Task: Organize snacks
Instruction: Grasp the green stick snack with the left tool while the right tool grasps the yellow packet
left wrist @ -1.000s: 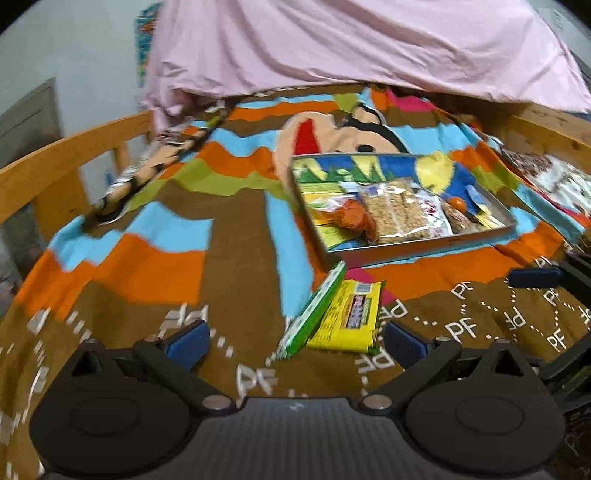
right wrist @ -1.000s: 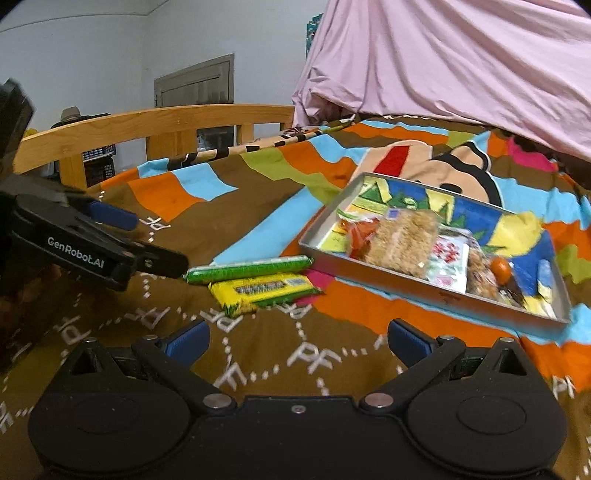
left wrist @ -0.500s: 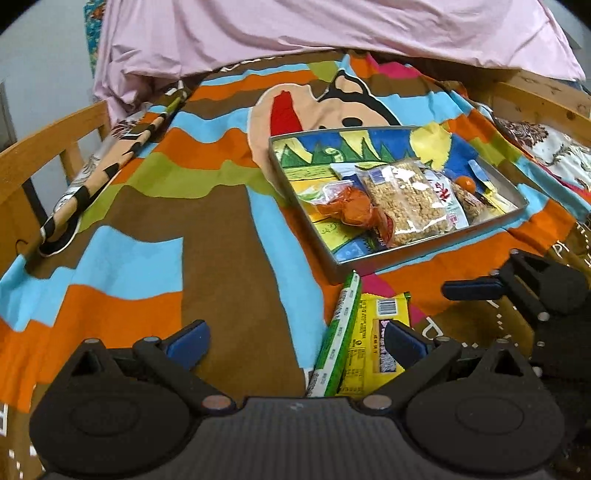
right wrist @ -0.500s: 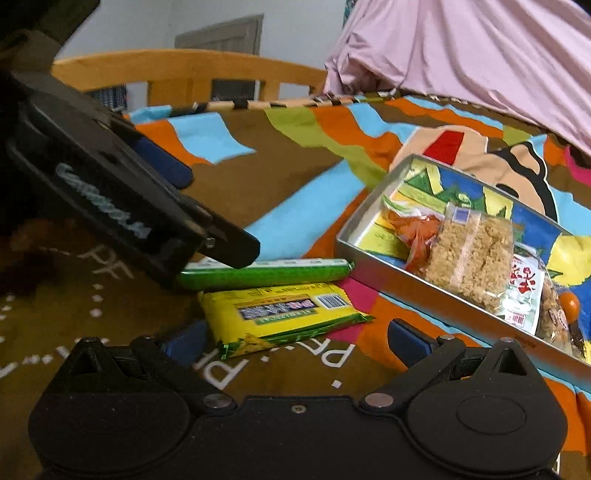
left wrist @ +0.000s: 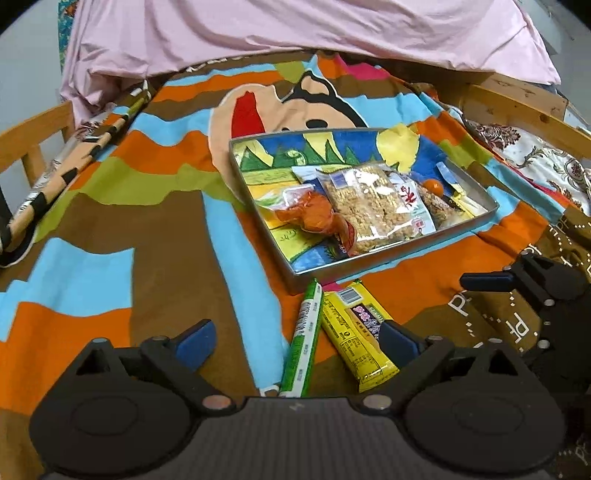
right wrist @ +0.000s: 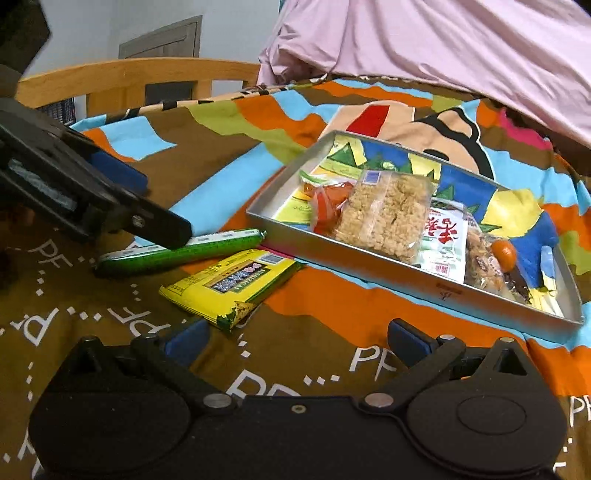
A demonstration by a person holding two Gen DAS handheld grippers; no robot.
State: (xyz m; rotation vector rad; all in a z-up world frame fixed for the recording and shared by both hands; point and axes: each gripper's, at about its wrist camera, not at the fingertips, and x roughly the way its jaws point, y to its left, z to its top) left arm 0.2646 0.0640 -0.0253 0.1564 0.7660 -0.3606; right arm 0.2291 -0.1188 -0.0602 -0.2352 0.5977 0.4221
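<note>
A bed covered by a striped cartoon blanket (left wrist: 166, 229) carries a shallow metal tray (left wrist: 373, 260), set beyond the two loose snacks. Inside the tray lie an orange-wrapped snack (left wrist: 314, 214), a clear pack of puffed-rice cake (left wrist: 373, 206), a white red-lettered packet (right wrist: 445, 240) and a small orange fruit (right wrist: 504, 251). On the blanket just before the tray's near wall lie a green stick pack (left wrist: 304, 339) and a yellow wafer pack (left wrist: 354, 332), side by side and nearly touching. The left tool (left wrist: 295, 338) has its jaws wide apart, having just been closing slightly; both packs lie between its fingers, and whether the pads touch them cannot be told. The right tool (right wrist: 295, 338) also stands with jaws apart, nothing clamped, the yellow pack's near corner just ahead of its left finger. A pink sheet (left wrist: 295, 33) lies heaped at the far end of the bed.
</note>
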